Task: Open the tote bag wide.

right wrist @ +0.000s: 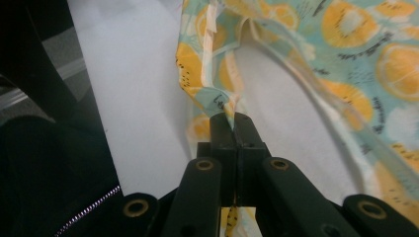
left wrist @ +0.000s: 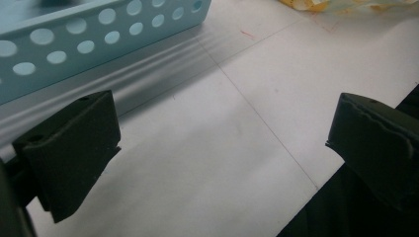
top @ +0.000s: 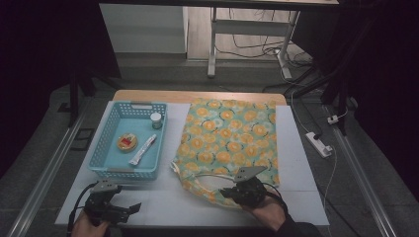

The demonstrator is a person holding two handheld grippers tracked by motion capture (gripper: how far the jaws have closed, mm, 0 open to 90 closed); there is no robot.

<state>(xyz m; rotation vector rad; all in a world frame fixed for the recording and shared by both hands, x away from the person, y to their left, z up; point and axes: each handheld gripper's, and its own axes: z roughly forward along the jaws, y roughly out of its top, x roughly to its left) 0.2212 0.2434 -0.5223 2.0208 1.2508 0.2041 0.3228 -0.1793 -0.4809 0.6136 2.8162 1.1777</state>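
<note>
We see the fabric bag [top: 230, 143], teal with an orange-slice print, lying flat on the right half of the white bench [top: 163, 202], its open mouth and handles at the near edge. In the right gripper view a strip of the bag's near hem or handle [right wrist: 217, 101] runs into the right tongs [right wrist: 232, 121], whose jaws are pressed together on the cloth, pinching it; no earlier look here, so we only log the clamp. The cloth rises slightly off the bench at that pinch, with the rest of the bag [right wrist: 346, 59] spreading away beyond it. In the high view the right tongs [top: 232, 191] sit at the bag's near edge, hand behind them at the bench's front. The left tongs [top: 129, 207] rest low at the front left corner of the bench, well apart from the bag; in the left gripper view their jaws stand wide apart with only bare bench between them, holding nothing. Just beyond them is the light blue perforated basket [top: 111, 128], left of the bag and near it, not touching as far as we can tell. Inside it lie a small white-capped jar [top: 156, 120], a round tin with a red centre [top: 127, 142] and a white tube [top: 143, 149].
</note>
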